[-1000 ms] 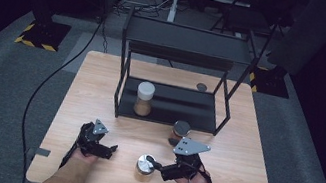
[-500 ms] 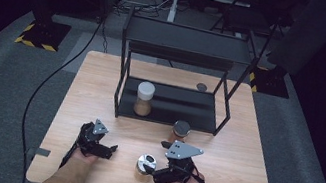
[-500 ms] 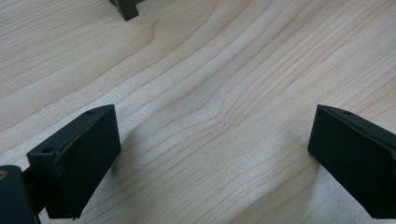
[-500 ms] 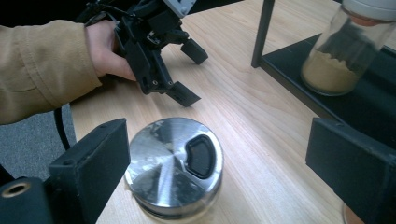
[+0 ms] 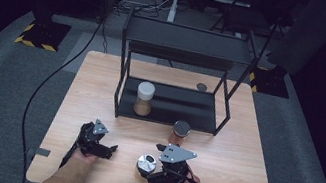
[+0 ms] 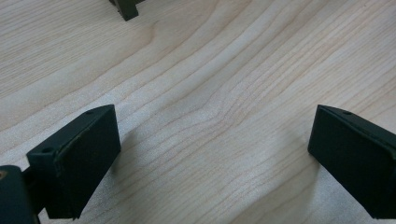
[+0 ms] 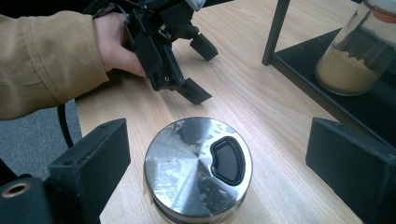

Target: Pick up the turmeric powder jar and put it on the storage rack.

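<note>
R hand-held gripper (image 5: 153, 167) has slid left over the last sec; jaws spread wide, now straddling metal-lid jar (image 7: 198, 168) on bench (image 5: 250, 162) near front edge, not clenched yet; grab looks imminent; L hand-held gripper (image 5: 107, 149) released, idle.

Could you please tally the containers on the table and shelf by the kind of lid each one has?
Metal-lidded jar: 1
White-lidded jar: 1
Dark-lidded jar: 1
Total: 3
</note>
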Tool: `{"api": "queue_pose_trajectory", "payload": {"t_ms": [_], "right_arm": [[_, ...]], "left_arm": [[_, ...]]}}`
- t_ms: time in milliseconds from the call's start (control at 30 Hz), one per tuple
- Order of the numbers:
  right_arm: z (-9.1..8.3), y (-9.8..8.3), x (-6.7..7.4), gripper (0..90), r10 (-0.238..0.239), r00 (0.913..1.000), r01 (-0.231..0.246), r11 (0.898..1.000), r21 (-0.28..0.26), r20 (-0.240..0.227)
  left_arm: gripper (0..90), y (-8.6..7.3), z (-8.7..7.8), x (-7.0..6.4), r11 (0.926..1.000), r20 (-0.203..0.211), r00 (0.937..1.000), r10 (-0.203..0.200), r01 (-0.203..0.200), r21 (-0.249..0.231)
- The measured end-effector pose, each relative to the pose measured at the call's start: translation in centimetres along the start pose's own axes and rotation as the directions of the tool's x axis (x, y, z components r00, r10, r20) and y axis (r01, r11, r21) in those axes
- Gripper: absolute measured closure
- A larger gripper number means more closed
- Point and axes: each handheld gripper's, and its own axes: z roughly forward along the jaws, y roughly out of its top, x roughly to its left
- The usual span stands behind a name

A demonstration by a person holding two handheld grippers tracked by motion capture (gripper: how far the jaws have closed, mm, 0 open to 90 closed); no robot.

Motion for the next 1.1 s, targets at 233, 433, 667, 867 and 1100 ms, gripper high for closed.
{"api": "queue_pose_trajectory", "payload": {"t_ms": [233, 433, 667, 867, 1100], "right_arm": [[0.4, -0.1, 0.4, 6.2, -0.003, 1.0000, 0.003, 1.000, 0.007, 0.003], [0.9, -0.3, 0.7, 6.6, 0.007, 0.9999, -0.007, 1.000, 0.018, 0.014], [1.6, -0.6, 0.9, 8.2, 0.003, 0.9997, -0.004, 0.999, 0.044, 0.023], [2.4, -0.9, 0.8, 11.8, 0.014, 0.9997, -0.015, 0.997, 0.071, 0.018], [3.0, -1.1, 0.6, 18.7, 0.014, 0.9999, -0.015, 0.996, 0.093, 0.009]], "left_arm": [[1.8, 0.0, 0.0, 0.0, 1.0000, 0.000, 1.0000, 0.000, 0.000, 0.000], [1.8, 0.0, 0.0, 0.0, 1.0000, 0.001, 1.0000, -0.001, 0.001, 0.000], [1.7, 0.0, 0.0, 0.0, 1.0000, 0.001, 1.0000, 0.001, -0.001, 0.000], [1.6, 0.0, 0.0, 0.0, 1.0000, 0.001, 1.0000, 0.002, -0.002, 0.000], [1.7, 0.0, 0.0, 0.1, 1.0000, 0.003, 1.0000, 0.002, -0.002, 0.000]]}}
